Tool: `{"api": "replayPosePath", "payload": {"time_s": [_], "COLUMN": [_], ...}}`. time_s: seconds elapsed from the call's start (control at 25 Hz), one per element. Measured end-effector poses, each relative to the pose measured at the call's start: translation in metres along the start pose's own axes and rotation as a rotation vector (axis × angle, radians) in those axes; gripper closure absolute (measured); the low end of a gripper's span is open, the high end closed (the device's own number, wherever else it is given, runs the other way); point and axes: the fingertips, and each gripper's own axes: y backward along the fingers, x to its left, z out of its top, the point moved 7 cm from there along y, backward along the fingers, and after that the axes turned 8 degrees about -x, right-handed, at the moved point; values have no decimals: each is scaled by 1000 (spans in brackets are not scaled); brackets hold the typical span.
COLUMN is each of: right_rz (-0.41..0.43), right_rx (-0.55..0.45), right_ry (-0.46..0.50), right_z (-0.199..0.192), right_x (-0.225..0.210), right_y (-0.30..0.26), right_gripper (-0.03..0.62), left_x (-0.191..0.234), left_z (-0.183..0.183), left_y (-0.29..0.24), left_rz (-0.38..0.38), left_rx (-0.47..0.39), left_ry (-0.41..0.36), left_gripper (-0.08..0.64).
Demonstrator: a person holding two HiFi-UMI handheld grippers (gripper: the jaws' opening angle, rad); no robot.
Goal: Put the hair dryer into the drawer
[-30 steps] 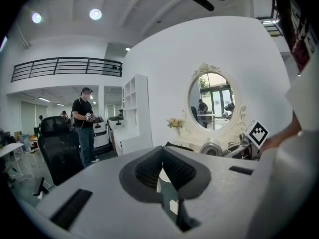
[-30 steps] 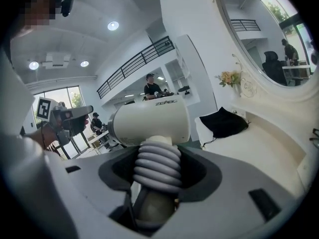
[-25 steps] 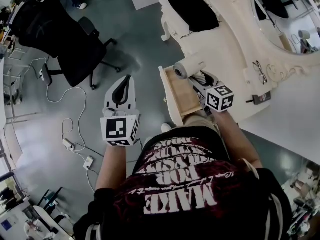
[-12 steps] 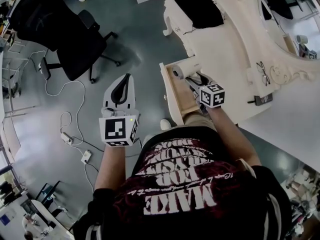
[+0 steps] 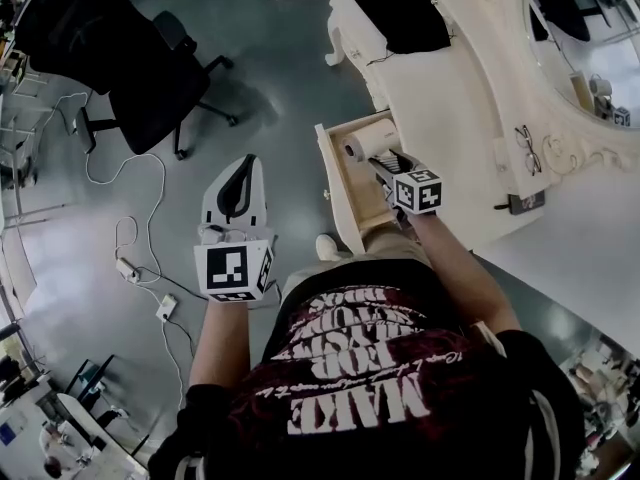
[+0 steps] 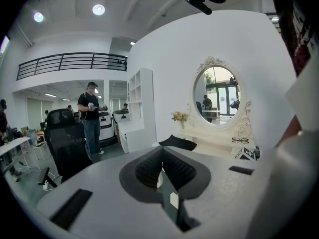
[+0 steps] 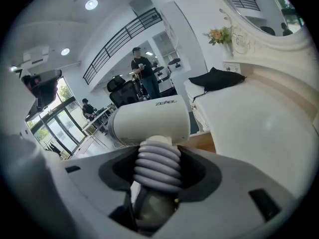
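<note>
1. A black office chair (image 5: 135,63) stands on the grey floor at far left. A white cable with a power strip (image 5: 127,266) lies nearer the person.
2. The left gripper (image 5: 254,162) hangs over the floor, left of the drawer and well apart from the table. In the left gripper view its jaws are together, with nothing between them.
3. The drawer (image 5: 352,190) of the dressing table stands pulled open, showing a wooden bottom.
4. The hair dryer (image 5: 368,139), white, sits low at the far end of the open drawer, barrel crosswise. Contact with the drawer bottom cannot be confirmed.
5. The right gripper (image 5: 388,162) reaches into the drawer. Its jaws are clamped on the ribbed grey handle of the hair dryer (image 7: 149,121).
6. The dressing table (image 5: 450,88) carries 1 black cloth (image 5: 405,13) at its far end and 1 pair of glasses (image 5: 525,146) beside the mirror frame.
</note>
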Motion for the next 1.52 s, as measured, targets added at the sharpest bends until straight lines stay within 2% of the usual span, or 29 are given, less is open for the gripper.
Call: {"api": "replayPosePath", "payload": {"time_s": [0.44, 0.96, 1.52], "right_rz": [-52, -114, -157], "right_rx": [91, 168, 245], "right_ry": [8, -5, -4], "right_z": [-31, -62, -90], "right_x": [-12, -29, -47], "right_y": [-17, -45, -67], "right_gripper": [360, 360, 360], "left_x": [-11, -9, -8], "left_z": [-4, -16, -22], "left_y": [13, 29, 15], "left_rz": [19, 77, 81], "left_rx": [14, 51, 63], "left_ry": [10, 6, 24], "left_gripper": [555, 555, 555]}}
